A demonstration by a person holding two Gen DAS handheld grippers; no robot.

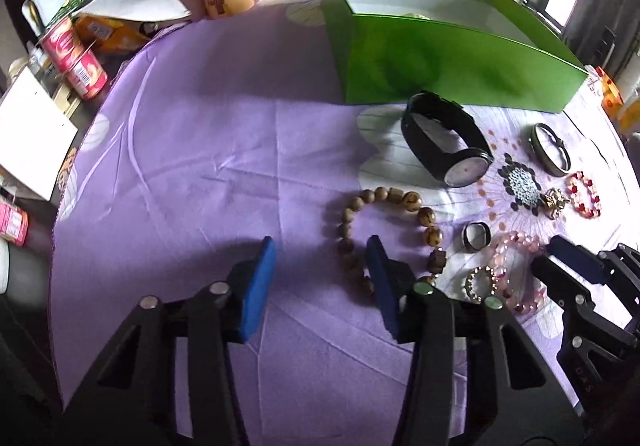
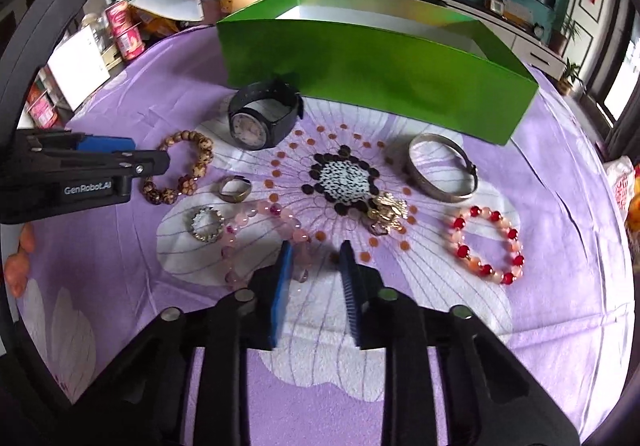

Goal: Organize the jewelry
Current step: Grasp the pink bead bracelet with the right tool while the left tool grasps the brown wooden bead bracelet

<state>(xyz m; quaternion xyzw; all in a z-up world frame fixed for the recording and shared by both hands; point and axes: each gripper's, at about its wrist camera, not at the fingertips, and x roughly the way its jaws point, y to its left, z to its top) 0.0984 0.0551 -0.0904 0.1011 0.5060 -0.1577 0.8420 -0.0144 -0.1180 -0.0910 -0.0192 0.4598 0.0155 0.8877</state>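
Hovering with jaws parted and empty, the left gripper [image 1: 322, 266] reaches the wooden bead bracelet [image 1: 390, 234] on the purple cloth [image 1: 200, 165]. The right gripper [image 2: 316, 270], likewise parted, apparently straddles the pink bracelet [image 2: 266, 234]; next comes closing, then lifting to the green box [image 2: 380, 61].

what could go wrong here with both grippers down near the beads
The open left gripper has one finger over the wooden bead bracelet, so closing may only pinch part of the loop and drag it. The open right gripper sits at the pink bead bracelet, close to the sparkly ring, which it may knock.
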